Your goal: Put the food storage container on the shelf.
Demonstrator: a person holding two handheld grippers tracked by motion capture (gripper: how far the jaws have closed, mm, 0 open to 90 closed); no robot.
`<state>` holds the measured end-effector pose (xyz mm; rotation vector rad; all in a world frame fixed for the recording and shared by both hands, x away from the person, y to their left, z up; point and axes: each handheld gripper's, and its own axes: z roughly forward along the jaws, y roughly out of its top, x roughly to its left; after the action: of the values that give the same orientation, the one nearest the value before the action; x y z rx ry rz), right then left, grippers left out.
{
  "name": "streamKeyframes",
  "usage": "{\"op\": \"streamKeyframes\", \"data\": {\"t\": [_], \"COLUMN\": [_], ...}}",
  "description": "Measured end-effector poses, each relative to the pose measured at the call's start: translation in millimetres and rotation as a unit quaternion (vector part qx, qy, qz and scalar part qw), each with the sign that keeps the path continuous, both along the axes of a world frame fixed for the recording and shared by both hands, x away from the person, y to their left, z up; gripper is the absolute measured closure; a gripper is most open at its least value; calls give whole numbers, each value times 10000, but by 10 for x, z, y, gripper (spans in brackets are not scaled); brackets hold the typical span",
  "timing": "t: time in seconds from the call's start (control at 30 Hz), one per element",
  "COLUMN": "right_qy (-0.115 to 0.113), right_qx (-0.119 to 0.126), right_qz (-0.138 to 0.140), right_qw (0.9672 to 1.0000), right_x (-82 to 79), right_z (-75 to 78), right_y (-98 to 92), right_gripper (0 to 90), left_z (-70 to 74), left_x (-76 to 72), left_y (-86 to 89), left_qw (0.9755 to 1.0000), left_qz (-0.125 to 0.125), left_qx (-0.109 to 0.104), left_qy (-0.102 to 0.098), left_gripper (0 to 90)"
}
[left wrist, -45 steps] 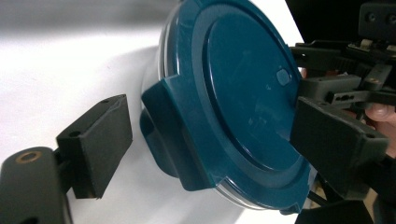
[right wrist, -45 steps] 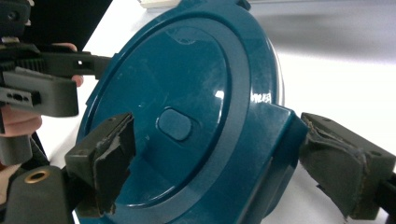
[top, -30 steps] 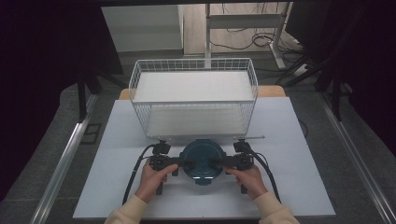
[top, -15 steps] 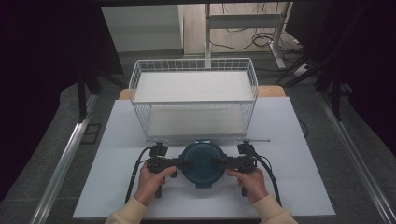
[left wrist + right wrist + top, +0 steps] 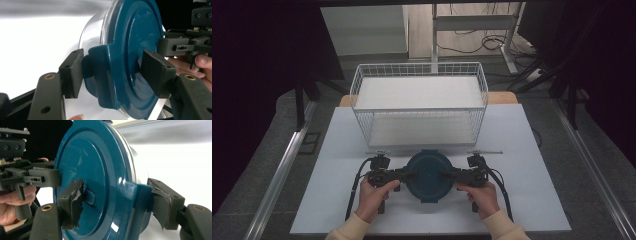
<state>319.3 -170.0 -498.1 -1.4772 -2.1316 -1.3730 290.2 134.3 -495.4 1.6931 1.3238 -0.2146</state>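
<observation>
Basket [image 5: 419, 102] just behind container [image 5: 427, 175] — empty.

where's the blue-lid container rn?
In the high view the blue-lidded container sits on the white table, near-centre, just in front of the wire basket, between the left gripper and right gripper, both clamped on its side latches.

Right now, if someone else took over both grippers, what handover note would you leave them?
Left gripper: jaws just closed onto the clip tab of the blue-lidded container.
Right gripper: jaws astride the opposite tab, pads at it.
Container sits on the white table, in front of the wire basket.
Done: both sides gripped.
Left, probably: lift it or undo the lid.
</observation>
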Motion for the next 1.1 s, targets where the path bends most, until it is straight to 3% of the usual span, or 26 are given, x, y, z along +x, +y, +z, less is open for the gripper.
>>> {"op": "streamKeyframes", "data": {"t": [0.23, 0.57, 1.1], "right_qy": [-168, -531, -924], "right_qx": [-50, -39, -93], "right_qz": [74, 155, 252], "right_qw": [9998, 9985, 9954], "right_x": [-21, -40, -110], "right_z": [36, 204, 461], "right_y": [46, 31, 52], "right_gripper": [320, 325, 326], "left_z": [66, 223, 428], "left_x": [-29, -108, -191], "left_y": [16, 4, 34], "left_qw": [9997, 9986, 9965], "left_qz": [59, 65, 64], "left_qx": [104, 127, 65], "left_qy": [-196, -503, -833], "left_gripper": [389, 393, 399]}}
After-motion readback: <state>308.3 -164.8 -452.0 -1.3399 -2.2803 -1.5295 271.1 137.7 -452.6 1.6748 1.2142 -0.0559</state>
